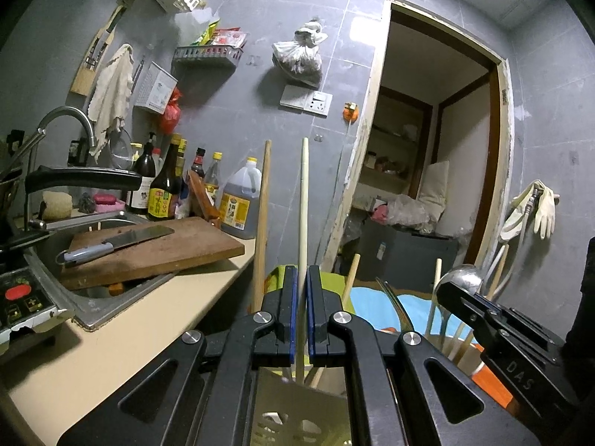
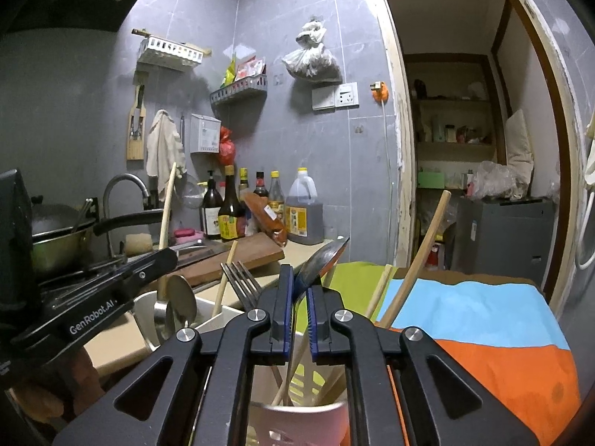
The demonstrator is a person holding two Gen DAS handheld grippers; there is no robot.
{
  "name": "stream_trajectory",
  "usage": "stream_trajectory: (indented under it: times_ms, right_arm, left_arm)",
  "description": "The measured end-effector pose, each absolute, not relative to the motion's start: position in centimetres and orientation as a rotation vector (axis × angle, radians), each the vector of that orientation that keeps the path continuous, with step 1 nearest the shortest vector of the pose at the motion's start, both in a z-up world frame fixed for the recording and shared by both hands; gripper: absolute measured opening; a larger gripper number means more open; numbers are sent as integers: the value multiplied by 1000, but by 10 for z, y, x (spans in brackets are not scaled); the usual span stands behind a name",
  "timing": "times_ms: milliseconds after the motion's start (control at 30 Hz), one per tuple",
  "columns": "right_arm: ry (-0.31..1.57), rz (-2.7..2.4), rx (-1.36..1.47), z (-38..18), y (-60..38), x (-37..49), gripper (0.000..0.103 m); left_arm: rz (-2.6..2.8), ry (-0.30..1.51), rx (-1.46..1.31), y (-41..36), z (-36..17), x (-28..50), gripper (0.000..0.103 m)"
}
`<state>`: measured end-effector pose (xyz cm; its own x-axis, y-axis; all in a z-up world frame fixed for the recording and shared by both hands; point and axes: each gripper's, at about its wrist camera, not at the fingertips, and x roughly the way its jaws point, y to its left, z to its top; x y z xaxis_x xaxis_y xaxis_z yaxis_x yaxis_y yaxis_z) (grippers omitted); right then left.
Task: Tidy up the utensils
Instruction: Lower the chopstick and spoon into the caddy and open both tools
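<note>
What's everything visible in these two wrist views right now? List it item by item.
chopstick: one, pale, upright between left fingers
spoon: one, steel, clamped by right
fork: one, steel, in holder
cutting board: one, brown, over sink
cleaver: one, grey handle, on board
bottles: several, dark, by wall
cloth: blue-orange-green, beneath holders
left hand-held gripper: black, shut
right hand-held gripper: black, shut
</note>
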<state>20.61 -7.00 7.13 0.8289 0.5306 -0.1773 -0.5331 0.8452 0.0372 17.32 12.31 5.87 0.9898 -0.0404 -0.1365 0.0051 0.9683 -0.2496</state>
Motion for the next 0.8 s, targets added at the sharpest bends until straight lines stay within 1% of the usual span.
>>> stream_trajectory:
  times_ms: [200, 267, 333, 467, 633, 800]
  right_arm:
    - [219, 568, -12, 68, -72, 205, 9]
    - [230, 568, -9, 66, -73, 204, 13]
    - [242, 575, -5, 65, -75, 204, 20]
    - [256, 580, -12, 63, -77, 200, 20]
    - [247, 578, -6, 66, -82, 195, 20]
    - [232, 572, -3, 69, -86, 190, 21]
  left_arm:
    - [-41, 171, -231, 121, 59, 170, 3]
    - [-47, 178, -229, 120, 59, 169, 3]
    - [-51, 183, -229, 120, 58, 168, 4]
    - [-64, 189, -222, 120, 58, 165, 5]
    - [-89, 197, -257, 127, 58, 162, 15]
    - [-109, 185, -274, 133, 64, 155, 21]
